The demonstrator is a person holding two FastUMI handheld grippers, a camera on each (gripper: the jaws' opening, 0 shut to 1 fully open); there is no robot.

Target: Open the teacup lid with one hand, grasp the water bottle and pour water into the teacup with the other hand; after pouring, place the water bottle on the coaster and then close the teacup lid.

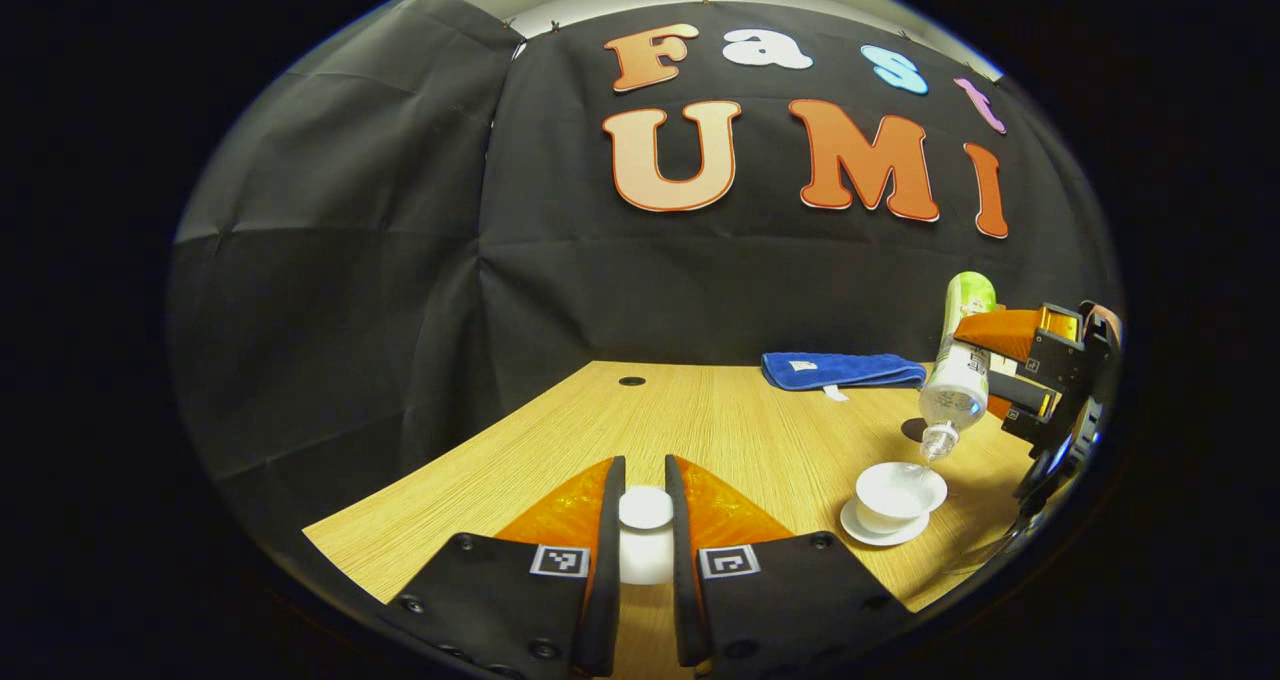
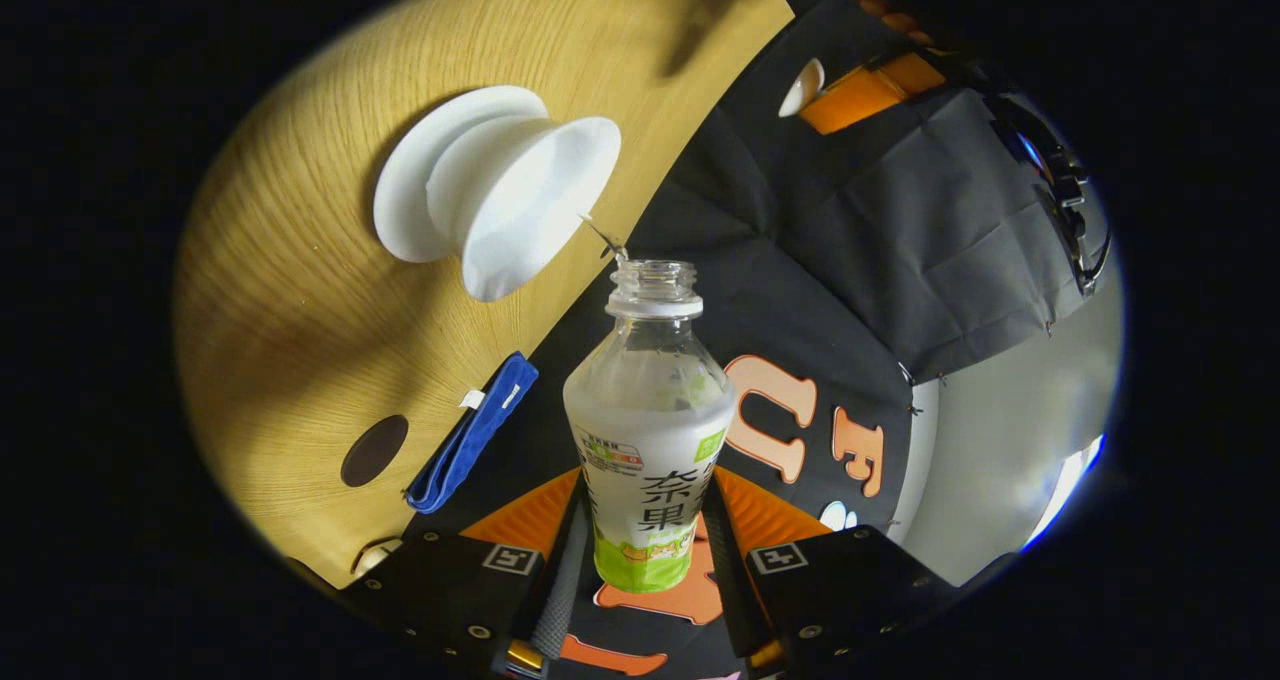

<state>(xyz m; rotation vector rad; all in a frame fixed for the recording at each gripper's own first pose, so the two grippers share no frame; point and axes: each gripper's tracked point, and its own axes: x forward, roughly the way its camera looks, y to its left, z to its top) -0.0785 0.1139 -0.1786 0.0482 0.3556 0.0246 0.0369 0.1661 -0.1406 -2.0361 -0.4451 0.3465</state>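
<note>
My left gripper (image 1: 645, 480) is shut on the white teacup lid (image 1: 645, 532) and holds it just above the wooden table, well left of the cup. The open white teacup (image 1: 895, 492) stands on its saucer (image 1: 885, 534) at the right. My right gripper (image 2: 645, 480) is shut on the uncapped water bottle (image 2: 650, 420), which is tilted mouth-down over the teacup (image 2: 520, 200). A thin stream of water (image 2: 600, 232) runs from the mouth into the cup. In the left gripper view the bottle (image 1: 958, 380) hangs above the cup in the right gripper (image 1: 985, 370). A dark round coaster (image 2: 373, 450) lies beyond the cup.
A folded blue cloth (image 1: 840, 370) lies at the back of the table (image 1: 740, 430), next to the coaster (image 1: 910, 428). A small round hole (image 1: 631, 381) sits in the tabletop at the far left. The left gripper (image 2: 860, 90) with the lid (image 2: 805, 85) appears far off in the right gripper view.
</note>
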